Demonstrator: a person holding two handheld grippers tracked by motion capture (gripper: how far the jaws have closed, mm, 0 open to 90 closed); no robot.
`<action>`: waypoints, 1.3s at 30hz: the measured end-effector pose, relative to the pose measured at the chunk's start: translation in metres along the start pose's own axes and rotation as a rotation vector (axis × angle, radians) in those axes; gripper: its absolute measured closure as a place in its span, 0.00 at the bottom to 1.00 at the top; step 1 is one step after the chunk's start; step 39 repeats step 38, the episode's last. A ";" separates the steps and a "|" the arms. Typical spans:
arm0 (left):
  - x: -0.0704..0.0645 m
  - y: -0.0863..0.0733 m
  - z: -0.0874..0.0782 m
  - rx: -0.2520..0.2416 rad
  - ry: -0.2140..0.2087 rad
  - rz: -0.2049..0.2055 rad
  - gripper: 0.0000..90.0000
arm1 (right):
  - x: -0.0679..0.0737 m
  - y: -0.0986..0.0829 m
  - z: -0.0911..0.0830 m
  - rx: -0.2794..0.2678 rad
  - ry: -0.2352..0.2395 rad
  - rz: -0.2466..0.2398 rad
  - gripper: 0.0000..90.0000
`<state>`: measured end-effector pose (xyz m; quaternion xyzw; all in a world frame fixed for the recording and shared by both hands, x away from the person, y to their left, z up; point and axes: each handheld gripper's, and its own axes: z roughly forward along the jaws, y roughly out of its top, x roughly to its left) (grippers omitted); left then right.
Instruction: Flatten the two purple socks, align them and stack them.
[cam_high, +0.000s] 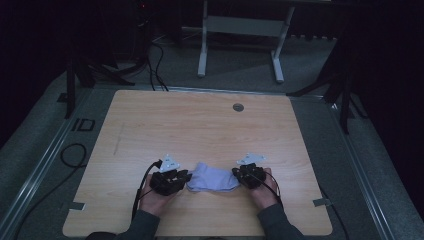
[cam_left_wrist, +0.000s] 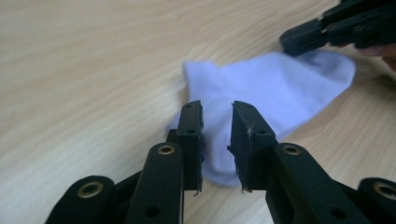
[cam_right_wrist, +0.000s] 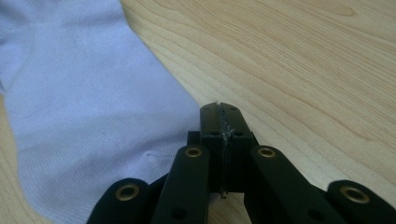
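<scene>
A pale lavender sock (cam_high: 212, 179) lies flat on the wooden table (cam_high: 200, 125) near its front edge, between my two grippers. My left gripper (cam_high: 187, 176) is at the sock's left end; in the left gripper view it (cam_left_wrist: 217, 109) stands open, its jaws straddling the edge of the sock (cam_left_wrist: 280, 88). My right gripper (cam_high: 235, 174) is at the right end. In the right gripper view it (cam_right_wrist: 219, 109) is shut, tips right at the edge of the sock (cam_right_wrist: 84, 107), with no cloth visible between them. The right gripper (cam_left_wrist: 299, 39) also shows over the sock's far end.
A round grommet (cam_high: 238, 107) sits near the table's far edge. A black cable (cam_high: 75, 155) loops on the floor to the left. A white table frame (cam_high: 240, 30) and black stands (cam_high: 75, 75) are behind. Bare wood spreads beyond the sock.
</scene>
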<state>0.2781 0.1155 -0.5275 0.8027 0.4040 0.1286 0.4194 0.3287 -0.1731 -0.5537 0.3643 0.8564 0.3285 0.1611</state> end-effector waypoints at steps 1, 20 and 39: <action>-0.002 0.002 0.002 -0.002 -0.001 0.023 0.82 | 0.000 0.000 0.000 0.000 0.000 0.000 0.99; -0.005 -0.006 0.036 0.165 0.010 0.075 0.87 | 0.001 -0.004 -0.001 -0.017 -0.062 -0.016 0.94; 0.011 -0.003 0.021 0.063 0.055 0.008 0.81 | -0.039 -0.014 -0.026 -0.123 -0.054 0.159 0.63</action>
